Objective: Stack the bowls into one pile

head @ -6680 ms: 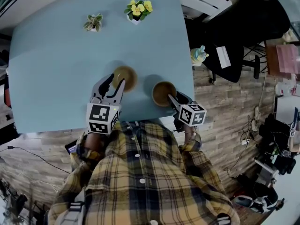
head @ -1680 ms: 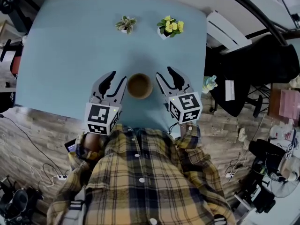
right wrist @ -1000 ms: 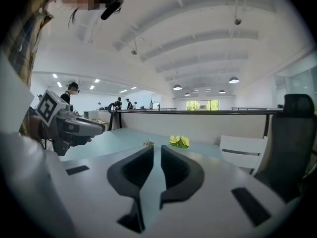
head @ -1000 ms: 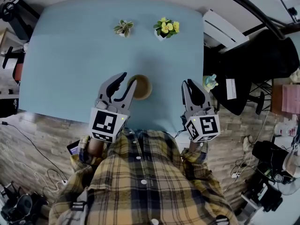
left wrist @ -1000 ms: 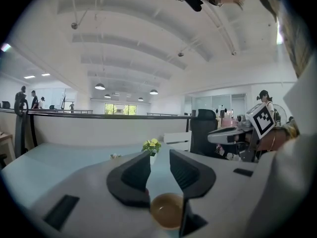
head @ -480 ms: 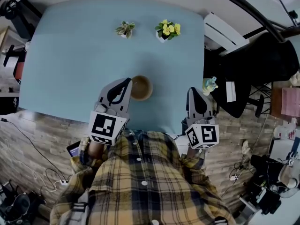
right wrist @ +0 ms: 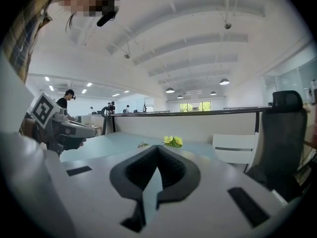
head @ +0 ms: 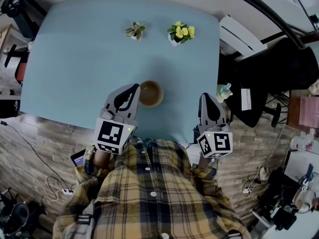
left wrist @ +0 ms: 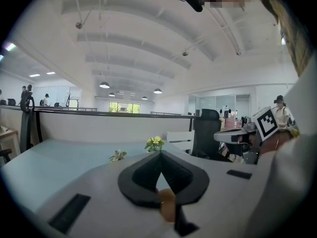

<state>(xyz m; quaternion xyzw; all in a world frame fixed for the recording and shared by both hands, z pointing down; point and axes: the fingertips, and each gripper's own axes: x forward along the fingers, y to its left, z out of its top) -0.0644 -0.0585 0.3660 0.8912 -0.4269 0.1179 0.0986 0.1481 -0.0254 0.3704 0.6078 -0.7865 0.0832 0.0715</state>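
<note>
Two handheld grippers are hovering over the near part of the light blue table [head: 75, 59], one on each side of the person in the plaid shirt [head: 149, 193].

1. Left gripper [head: 134, 87]: the jaws are standing clenched, tip against tip, and are gripping nothing. The left gripper view is showing the two dark pads meeting at a point. Its marker cube [head: 113, 135] is facing upward, close to the person's chest.

2. Right gripper [head: 206, 96]: the jaws are likewise pressing together with nothing between them. The gripper is pointing away from the person, near the table's right edge and well apart from the bowls.

3. Bowl pile [head: 150, 93]: the brown bowls are sitting as a single pile on the table, between the two grippers and nearer the left one. The left gripper's tip is lying just beside the pile's left rim; whether it is touching cannot be told. A sliver of brown is showing below the closed jaws in the left gripper view. From above, the bowls in the pile cannot be counted.

4. Surroundings: a small variegated plant [head: 135, 30] and a pot of yellow flowers [head: 181, 32] are standing side by side at the table's far edge. A small figurine [head: 224, 90] is standing at the right edge, beside the right gripper. A black office chair [head: 294, 59] is standing beyond it.
</note>
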